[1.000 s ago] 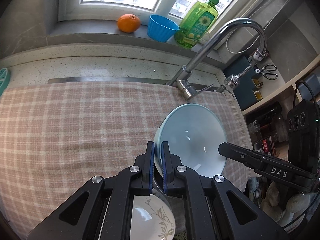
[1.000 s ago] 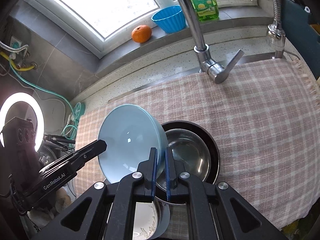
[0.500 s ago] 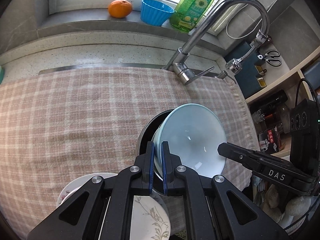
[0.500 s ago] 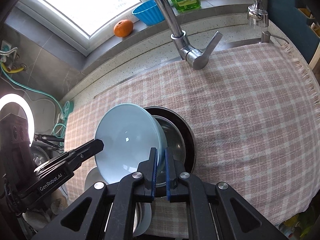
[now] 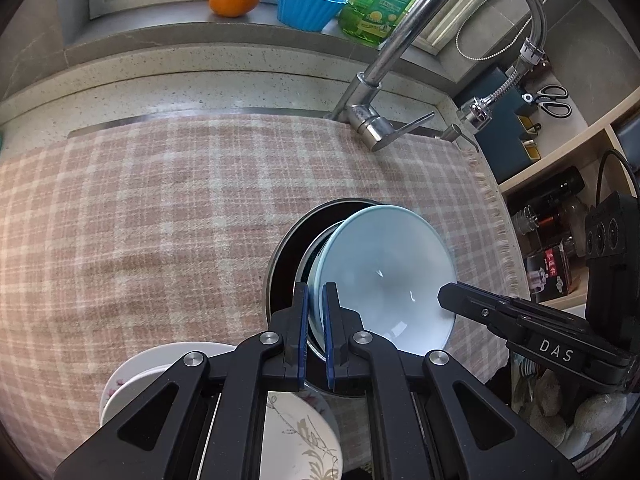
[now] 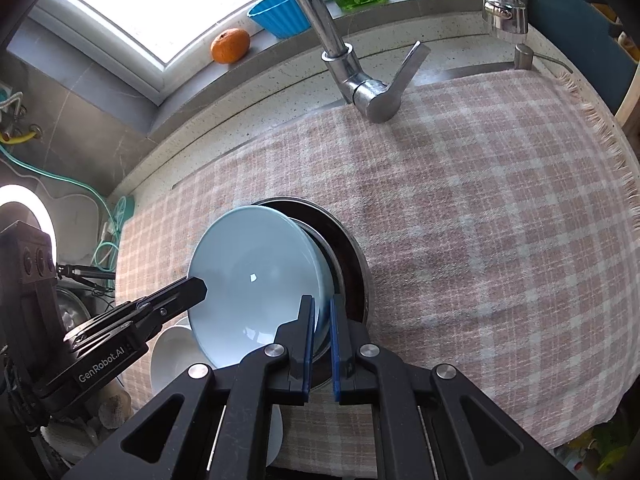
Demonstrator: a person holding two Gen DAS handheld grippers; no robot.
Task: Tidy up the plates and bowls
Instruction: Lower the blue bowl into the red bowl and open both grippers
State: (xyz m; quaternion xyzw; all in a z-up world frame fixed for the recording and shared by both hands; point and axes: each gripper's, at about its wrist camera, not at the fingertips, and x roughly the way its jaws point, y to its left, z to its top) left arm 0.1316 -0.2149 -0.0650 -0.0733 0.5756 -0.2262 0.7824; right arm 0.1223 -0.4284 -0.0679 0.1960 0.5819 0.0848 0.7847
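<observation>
Both grippers clamp opposite rim edges of the light blue bowl [image 5: 384, 276]: left gripper [image 5: 315, 312], right gripper [image 6: 320, 320]. The bowl is tilted above the dark pan [image 6: 348, 256], near the faucet [image 6: 372, 96].

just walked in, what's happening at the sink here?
A person with two handheld grippers holds one light blue bowl by opposite rims: the left gripper and the right gripper are each clamped on an edge. The bowl hangs tilted over a steel bowl nested in a dark pan on the plaid cloth. White plates sit nearby.
</observation>
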